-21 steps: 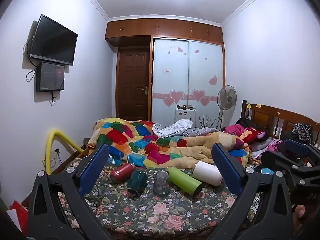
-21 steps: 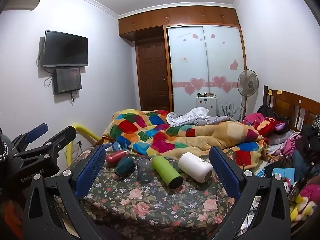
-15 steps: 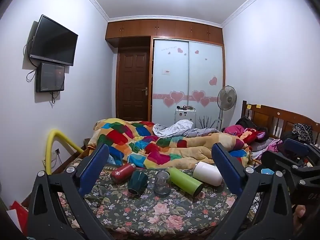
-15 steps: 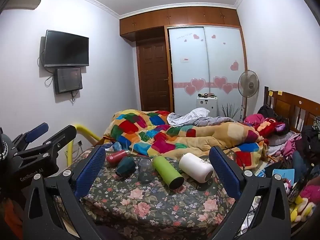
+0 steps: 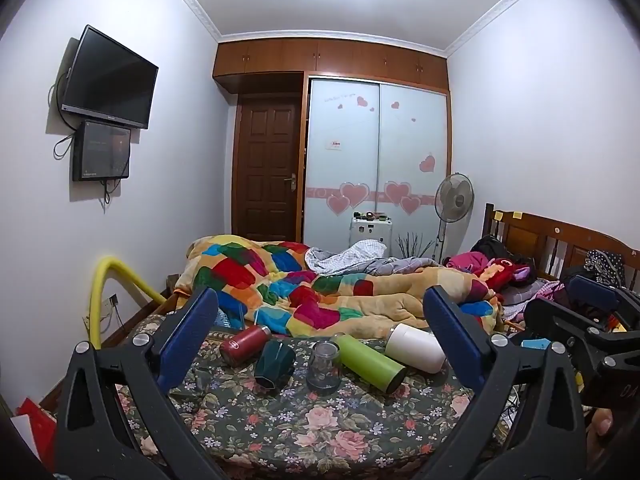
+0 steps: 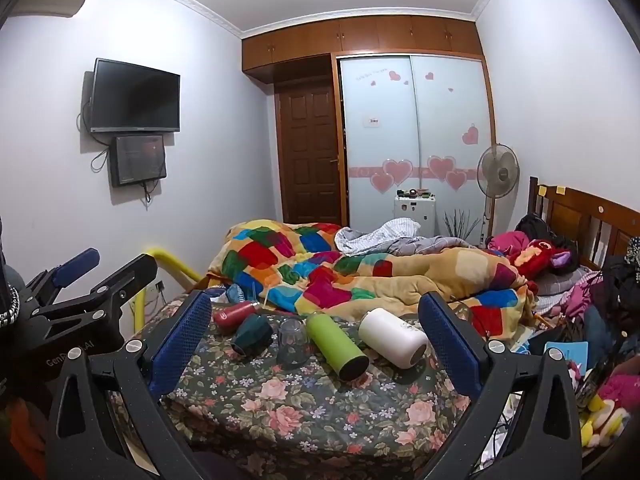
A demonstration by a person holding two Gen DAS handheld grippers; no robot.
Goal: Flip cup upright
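Barely shifted since the earlier frames: both views hold nearly the same framing, cups unmoved. Left gripper [image 5: 320, 340] spread wide, holding nothing, touching nothing, hanging short of the floral bedspread [image 5: 320, 432]. Right gripper [image 6: 316, 336] equally wide and empty, also clear of everything. Lying on the bedspread in a row: red bottle [image 5: 245, 345], dark green cup [image 5: 274, 363] tipped on its side, glass jar [image 5: 323, 367] mouth down, green bottle [image 5: 368, 362], white bottle [image 5: 415, 347]. Behind them, a patchwork quilt [image 5: 304, 288]. Seen from the right: cup [image 6: 252, 334] just left of jar [image 6: 293, 340].
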